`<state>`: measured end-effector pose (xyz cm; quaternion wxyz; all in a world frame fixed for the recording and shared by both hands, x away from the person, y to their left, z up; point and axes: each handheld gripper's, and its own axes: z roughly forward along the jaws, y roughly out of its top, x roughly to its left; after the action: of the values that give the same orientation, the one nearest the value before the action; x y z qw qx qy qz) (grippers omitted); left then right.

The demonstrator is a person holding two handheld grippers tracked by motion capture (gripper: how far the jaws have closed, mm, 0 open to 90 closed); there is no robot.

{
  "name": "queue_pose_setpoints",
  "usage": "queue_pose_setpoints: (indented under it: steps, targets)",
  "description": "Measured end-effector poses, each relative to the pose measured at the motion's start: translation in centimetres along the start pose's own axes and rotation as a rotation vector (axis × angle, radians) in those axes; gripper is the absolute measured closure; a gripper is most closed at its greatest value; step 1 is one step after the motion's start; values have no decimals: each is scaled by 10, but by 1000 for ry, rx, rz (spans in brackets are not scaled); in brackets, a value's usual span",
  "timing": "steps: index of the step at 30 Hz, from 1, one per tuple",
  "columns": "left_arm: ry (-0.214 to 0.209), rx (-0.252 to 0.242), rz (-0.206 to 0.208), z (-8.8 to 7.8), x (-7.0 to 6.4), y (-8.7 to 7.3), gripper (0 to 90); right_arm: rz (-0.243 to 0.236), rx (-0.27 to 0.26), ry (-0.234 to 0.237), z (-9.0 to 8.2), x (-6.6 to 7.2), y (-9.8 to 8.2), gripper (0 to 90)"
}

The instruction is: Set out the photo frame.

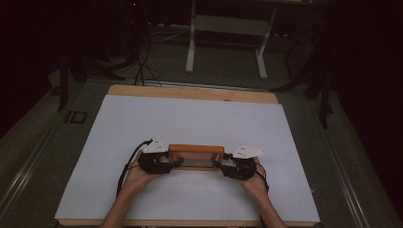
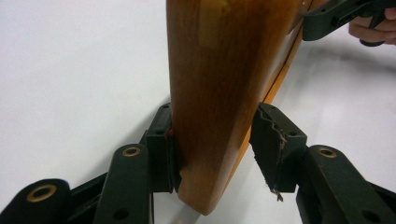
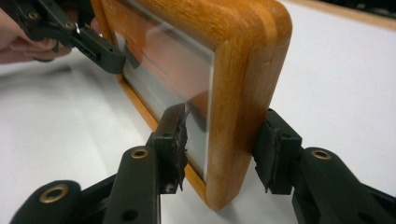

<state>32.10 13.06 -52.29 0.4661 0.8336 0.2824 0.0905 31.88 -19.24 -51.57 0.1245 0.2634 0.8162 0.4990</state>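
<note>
A: From above, the wooden frame (image 1: 196, 156) stands on edge near the front of the white table (image 1: 190, 118), left gripper (image 1: 164, 164) and right gripper (image 1: 227, 167) at its ends.

B: The left gripper's own view?

A: One pad (image 2: 164, 154) touches the wood (image 2: 219, 93); the other stands clear, so it's open. Close squarely.

B: And the right gripper's?

A: Both pads (image 3: 177, 144) press the frame's end (image 3: 238, 116), glass side and back. Keep it level.

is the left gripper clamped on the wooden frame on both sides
No, in the left gripper view one pad touches the wooden frame, the other stands apart.
</note>
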Motion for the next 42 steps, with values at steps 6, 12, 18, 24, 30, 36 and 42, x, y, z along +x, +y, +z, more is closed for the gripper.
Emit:
queue_pose_setpoints:
  steps: [6,12,18,24,30,36,42]
  targets:
    - [-5,-11,-63,2,5,-2,523,38,8,11,5,-4,-1,575]
    - [8,-30,-112,6,7,-2,505,62,2,-2,8,-7,-2,566]
    - [21,-27,-147,8,10,-3,503,79,33,-37,13,-11,-7,580]
    - [27,-17,-145,7,11,-4,502,84,38,-34,14,-11,-8,585]
    - [31,-8,-152,5,12,-5,501,78,40,-29,13,-11,-8,594]
    - [45,9,-160,5,12,-6,477,65,41,-29,12,-11,-9,560]
    - [38,9,-163,-2,12,-6,454,67,30,-29,9,-12,-9,496]
